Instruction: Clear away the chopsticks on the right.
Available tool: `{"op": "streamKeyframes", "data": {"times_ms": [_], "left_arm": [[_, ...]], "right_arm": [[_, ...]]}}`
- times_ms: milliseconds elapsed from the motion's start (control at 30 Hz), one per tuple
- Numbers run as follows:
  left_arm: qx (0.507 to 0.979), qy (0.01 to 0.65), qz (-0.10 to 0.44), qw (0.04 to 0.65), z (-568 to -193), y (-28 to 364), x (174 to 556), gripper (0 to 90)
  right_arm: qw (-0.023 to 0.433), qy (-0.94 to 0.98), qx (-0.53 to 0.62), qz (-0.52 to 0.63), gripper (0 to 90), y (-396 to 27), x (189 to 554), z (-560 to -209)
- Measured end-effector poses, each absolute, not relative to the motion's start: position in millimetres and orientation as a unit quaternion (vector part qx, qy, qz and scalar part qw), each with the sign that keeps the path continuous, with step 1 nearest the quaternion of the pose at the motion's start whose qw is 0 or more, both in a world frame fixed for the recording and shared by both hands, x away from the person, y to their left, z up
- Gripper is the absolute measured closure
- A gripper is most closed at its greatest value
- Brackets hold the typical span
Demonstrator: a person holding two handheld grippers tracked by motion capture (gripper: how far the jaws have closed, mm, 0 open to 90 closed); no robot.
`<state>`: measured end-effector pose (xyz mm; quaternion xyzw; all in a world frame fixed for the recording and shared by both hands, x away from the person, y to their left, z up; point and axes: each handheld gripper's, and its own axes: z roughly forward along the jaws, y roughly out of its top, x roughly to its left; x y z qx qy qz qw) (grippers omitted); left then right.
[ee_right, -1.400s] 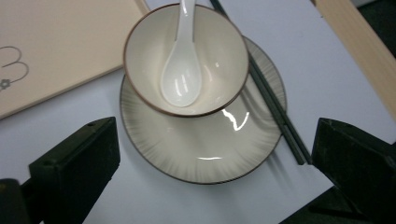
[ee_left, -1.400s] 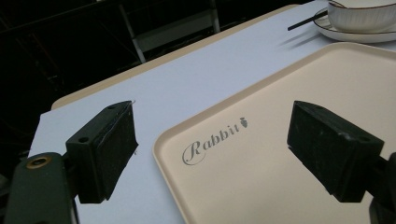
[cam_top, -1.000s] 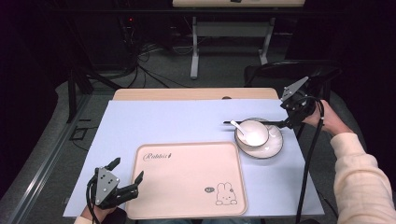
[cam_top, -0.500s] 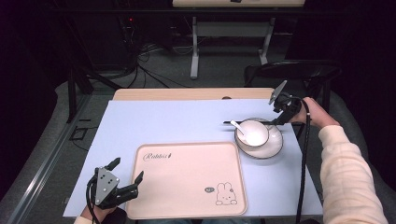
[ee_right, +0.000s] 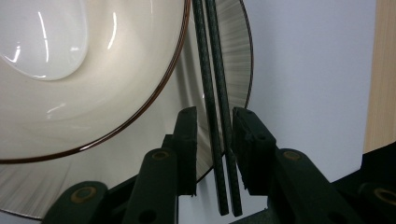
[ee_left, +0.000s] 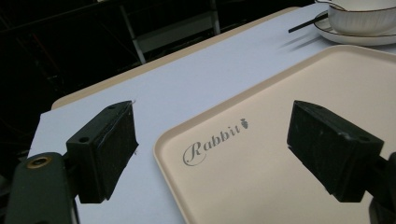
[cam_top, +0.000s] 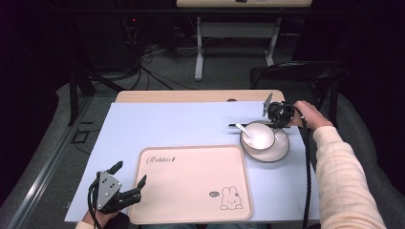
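A pair of black chopsticks (cam_top: 236, 125) lies across the far rim of a ribbed saucer (cam_top: 282, 148), which carries a white bowl (cam_top: 260, 136) with a spoon (cam_top: 243, 130) in it. My right gripper (cam_top: 276, 120) is low at the chopsticks' right end. In the right gripper view, the chopsticks (ee_right: 210, 56) run between the jaws of the right gripper (ee_right: 215, 116). Those jaws have just been closing, and a thin gap remains at the left pad. My left gripper (cam_top: 130, 172) stands open and holds nothing at the near left corner of the beige rabbit tray (cam_top: 191, 181).
A light blue mat (cam_top: 181, 124) covers the wooden table. In the left gripper view, the left gripper (ee_left: 212, 116) looks across the tray (ee_left: 280, 84) toward the bowl (ee_left: 359, 16). A dark chair (cam_top: 305, 71) stands behind the table's right side.
My right gripper has come down and leftward to the saucer's far edge, and its jaws have narrowed around the chopsticks. The left gripper has stayed still.
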<state>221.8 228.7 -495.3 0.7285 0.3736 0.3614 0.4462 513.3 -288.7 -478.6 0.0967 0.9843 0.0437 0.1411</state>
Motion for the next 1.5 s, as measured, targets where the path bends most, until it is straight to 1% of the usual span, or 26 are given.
{"op": "streamKeyframes", "data": {"times_ms": [133,200,433,733,867,1033,1067,1233,1300,1400,1500], "left_arm": [[0.729,0.374,0.361,0.446,-495.2,229.1,221.8,15.6],[0.729,0.374,0.361,0.446,-495.2,229.1,221.8,15.7],[0.729,0.374,0.36,0.446,-495.4,228.9,222.1,15.6],[0.728,0.375,0.361,0.446,-495.3,229.1,222.0,15.6],[0.728,0.375,0.361,0.446,-495.3,229.3,222.1,15.6],[0.728,0.375,0.361,0.447,-495.3,229.2,222.0,15.6],[0.728,0.374,0.361,0.446,-495.2,229.2,222.0,15.6],[0.728,0.375,0.361,0.447,-495.3,229.0,222.2,15.6],[0.728,0.375,0.361,0.447,-495.4,228.8,222.3,15.6],[0.729,0.375,0.36,0.445,-495.2,228.7,222.2,15.6],[0.728,0.375,0.361,0.447,-495.2,228.7,222.2,15.6]], "right_arm": [[0.133,0.986,0.098,0.034,74.1,-285.2,514.6,-485.6],[0.139,0.986,0.093,0.024,74.8,-284.2,516.1,-488.1],[0.134,0.987,0.093,0.002,76.8,-282.5,516.0,-495.4],[0.124,0.988,0.089,0.004,79.8,-282.4,516.1,-500.3],[0.117,0.99,0.078,0.005,83.8,-283.0,516.9,-502.0],[0.122,0.99,0.069,0.007,84.9,-283.7,515.9,-502.0],[0.117,0.99,0.083,0.016,85.0,-284.4,513.3,-502.4],[0.117,0.989,0.089,0.023,85.2,-287.7,511.8,-499.2],[0.131,0.986,0.097,0.031,85.2,-289.1,511.7,-488.7],[0.142,0.984,0.098,0.037,85.3,-290.3,511.2,-480.5],[0.149,0.98,0.124,0.041,85.2,-293.2,507.8,-469.5]]}}
